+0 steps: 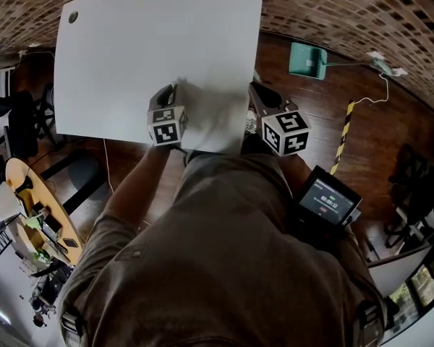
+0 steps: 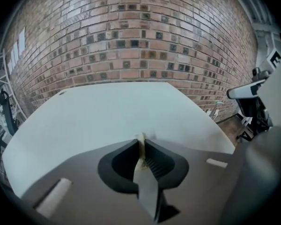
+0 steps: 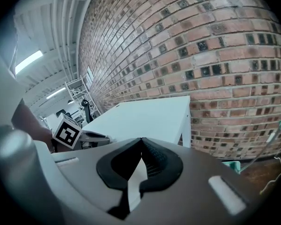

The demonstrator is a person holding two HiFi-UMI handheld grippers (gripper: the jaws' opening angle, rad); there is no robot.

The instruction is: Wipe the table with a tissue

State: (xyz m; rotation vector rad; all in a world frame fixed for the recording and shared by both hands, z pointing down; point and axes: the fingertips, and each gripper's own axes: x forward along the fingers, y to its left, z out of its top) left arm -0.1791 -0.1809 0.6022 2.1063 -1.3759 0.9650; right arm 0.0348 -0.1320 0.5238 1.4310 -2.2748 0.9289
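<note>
Left gripper [image 2: 141,146]: the jaws are pressing together on a thin pale sliver at their tips, which I am taking for a fold of the tissue [image 1: 213,118].
Right gripper [image 3: 141,144]: the jaws are meeting with nothing between them. It is hanging just off the near right corner of the tabletop [image 1: 152,42], beside the edge and not touching the top.
Tissue: in the head view it is showing as a faint, crumpled, greyish patch lying flat on the tabletop at the near edge, towards the near right corner. It is spreading rightwards from the left jaws, white on white, so its outline is hard to trace.
Key relation: the tissue is sitting at and just right of the left jaws, between the two grippers. The left one is holding it while the right one is standing apart. The bare tabletop is stretching ahead of the left jaws, towards the far edge and the far left corner.
Step in hand: by my reading, wiping is going on along the near edge, with most of the top apparently not yet covered.
Next move: it is likely calling for the left gripper to be pushing the tissue forward, keeping it flat on the top.
</note>
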